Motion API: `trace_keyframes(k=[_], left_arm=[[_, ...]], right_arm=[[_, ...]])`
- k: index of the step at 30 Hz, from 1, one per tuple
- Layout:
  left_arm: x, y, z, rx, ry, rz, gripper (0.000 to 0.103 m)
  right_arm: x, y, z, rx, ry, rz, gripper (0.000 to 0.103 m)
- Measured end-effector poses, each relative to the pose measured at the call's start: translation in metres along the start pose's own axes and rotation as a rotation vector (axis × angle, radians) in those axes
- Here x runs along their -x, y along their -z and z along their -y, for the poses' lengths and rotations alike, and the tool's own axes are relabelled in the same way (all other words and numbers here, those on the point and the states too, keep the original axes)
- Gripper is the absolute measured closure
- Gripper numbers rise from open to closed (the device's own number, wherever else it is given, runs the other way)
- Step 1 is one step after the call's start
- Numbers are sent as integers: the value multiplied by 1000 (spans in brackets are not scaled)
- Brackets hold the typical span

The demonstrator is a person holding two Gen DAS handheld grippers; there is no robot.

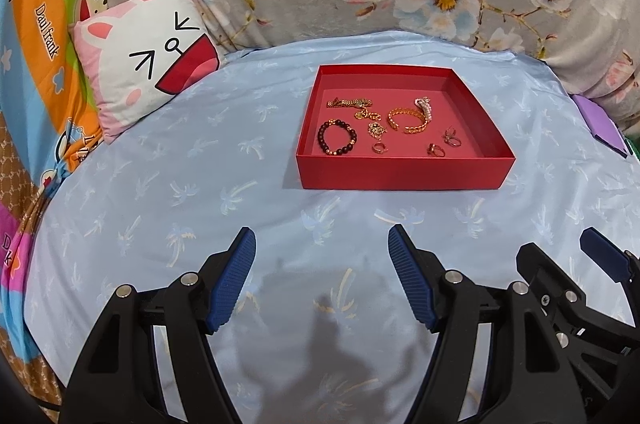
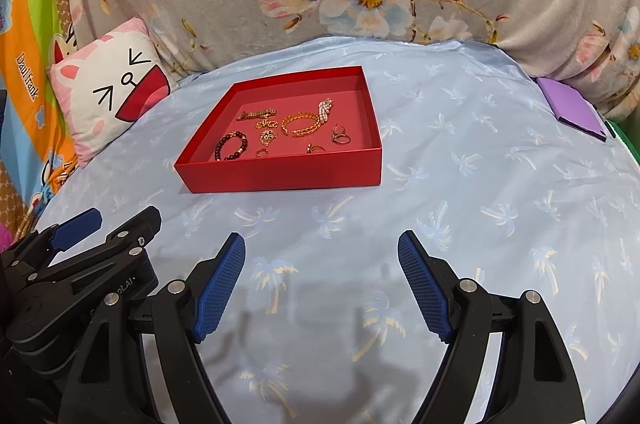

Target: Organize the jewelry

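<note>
Looking along your left gripper point(image 1: 322, 250), its fingers spread, empty, short of the red tray point(image 1: 404, 170) holding jewelry point(image 1: 406, 120). Your right gripper point(image 2: 322, 256) likewise gapes before the tray's near wall, open bedsheet point(image 2: 460, 192) rightward.

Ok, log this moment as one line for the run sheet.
left claw open, empty | right claw open, empty | both over blue sheet, short of red tray | jewelry in tray: beaded bracelet, gold cuff, rings
</note>
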State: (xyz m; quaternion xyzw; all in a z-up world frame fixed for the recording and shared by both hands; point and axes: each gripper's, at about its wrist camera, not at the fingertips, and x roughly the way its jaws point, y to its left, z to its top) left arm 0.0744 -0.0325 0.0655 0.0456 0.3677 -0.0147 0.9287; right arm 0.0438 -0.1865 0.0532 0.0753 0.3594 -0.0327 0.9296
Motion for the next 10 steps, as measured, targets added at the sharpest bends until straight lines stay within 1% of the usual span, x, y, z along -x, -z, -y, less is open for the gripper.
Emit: trace_keyframes(k=[4,10], left_arm=[[-1,1,-2,15,0,-14,37],[0,2,-3,23,4,-15,37]], right_arm=[[-1,0,-1,1,-1,0,26],[-1,0,-3,4,3,2,26]])
